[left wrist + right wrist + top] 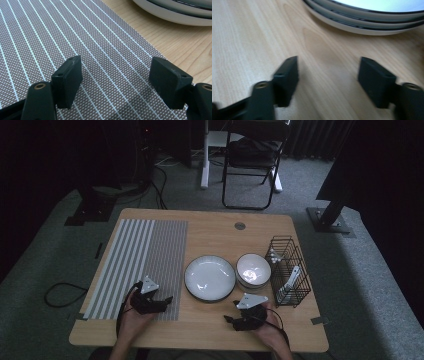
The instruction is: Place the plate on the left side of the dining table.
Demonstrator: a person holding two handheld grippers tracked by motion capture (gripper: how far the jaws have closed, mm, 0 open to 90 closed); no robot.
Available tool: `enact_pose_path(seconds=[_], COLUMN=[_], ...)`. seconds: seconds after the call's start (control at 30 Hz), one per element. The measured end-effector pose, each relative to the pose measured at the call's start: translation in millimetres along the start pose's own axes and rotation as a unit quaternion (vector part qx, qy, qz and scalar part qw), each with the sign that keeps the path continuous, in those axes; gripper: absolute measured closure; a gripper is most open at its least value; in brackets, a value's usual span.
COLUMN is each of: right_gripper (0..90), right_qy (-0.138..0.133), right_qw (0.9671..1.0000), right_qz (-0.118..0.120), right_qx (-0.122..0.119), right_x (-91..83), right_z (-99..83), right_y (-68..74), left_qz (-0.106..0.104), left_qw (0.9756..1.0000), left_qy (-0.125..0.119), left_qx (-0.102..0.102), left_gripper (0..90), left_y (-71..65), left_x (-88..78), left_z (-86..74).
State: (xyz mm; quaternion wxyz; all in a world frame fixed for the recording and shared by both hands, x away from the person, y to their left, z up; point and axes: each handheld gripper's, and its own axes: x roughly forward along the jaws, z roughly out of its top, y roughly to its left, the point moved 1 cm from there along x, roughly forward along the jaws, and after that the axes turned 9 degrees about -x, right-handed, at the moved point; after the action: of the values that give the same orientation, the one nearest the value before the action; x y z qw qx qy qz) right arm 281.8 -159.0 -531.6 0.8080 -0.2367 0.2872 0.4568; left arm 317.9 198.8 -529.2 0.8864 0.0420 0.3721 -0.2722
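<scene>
On the wooden table [215,232], a stack of white plates with dark rims [210,277] sits in the middle, with a stack of white bowls [253,269] just to its right. My left gripper [166,301] rests low over the striped placemat [150,255], jaws open and empty, pointing toward the plates [175,11]. My right gripper [229,319] lies near the front edge, below the plates, open with nothing between its jaws. Bare wood lies between them and the plate stack [367,17] is just ahead.
A black wire rack [289,270] with white cutlery stands at the table's right side. A second, wider-striped placemat [120,260] lies at the left. A folding chair [252,160] and dark stands sit on the carpet beyond the table.
</scene>
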Motion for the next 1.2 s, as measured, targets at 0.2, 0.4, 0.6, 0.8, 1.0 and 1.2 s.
enact_pose_path(seconds=[0.2,0.4,0.6,0.8,1.0,1.2], right_gripper=[24.0,49.2,63.3,63.8,65.5,77.2], right_qy=[0.008,0.008,-0.015,-0.039,-0.047,-0.054], right_qw=[0.9999,0.9999,0.9999,0.9990,0.9972,0.9929], right_qz=[0.004,0.011,0.003,-0.021,-0.057,-0.104], right_qx=[-0.004,-0.005,0.002,0.006,0.010,0.019], right_x=[1.9,-1.4,-8.7,-19.6,-22.3,-24.0], right_z=[2.4,4.5,7.6,19.9,26.6,33.3], right_y=[2.5,3.6,3.1,3.6,2.5,0.3], left_qz=[0.005,-0.013,-0.031,-0.035,-0.047,-0.096], left_qw=[1.0000,0.9998,0.9993,0.9989,0.9985,0.9950], left_qy=[0.002,0.001,-0.018,-0.023,-0.014,0.001], left_qx=[0.008,-0.012,-0.004,0.021,0.025,0.030], left_gripper=[27.7,29.9,38.0,38.1,47.0,59.2], left_y=[-1.4,0.9,-1.8,-3.5,-6.0,-10.2], left_x=[0.3,-4.8,-21.4,-28.0,-22.2,-5.8], left_z=[-0.1,0.5,10.8,29.6,49.5,81.0])
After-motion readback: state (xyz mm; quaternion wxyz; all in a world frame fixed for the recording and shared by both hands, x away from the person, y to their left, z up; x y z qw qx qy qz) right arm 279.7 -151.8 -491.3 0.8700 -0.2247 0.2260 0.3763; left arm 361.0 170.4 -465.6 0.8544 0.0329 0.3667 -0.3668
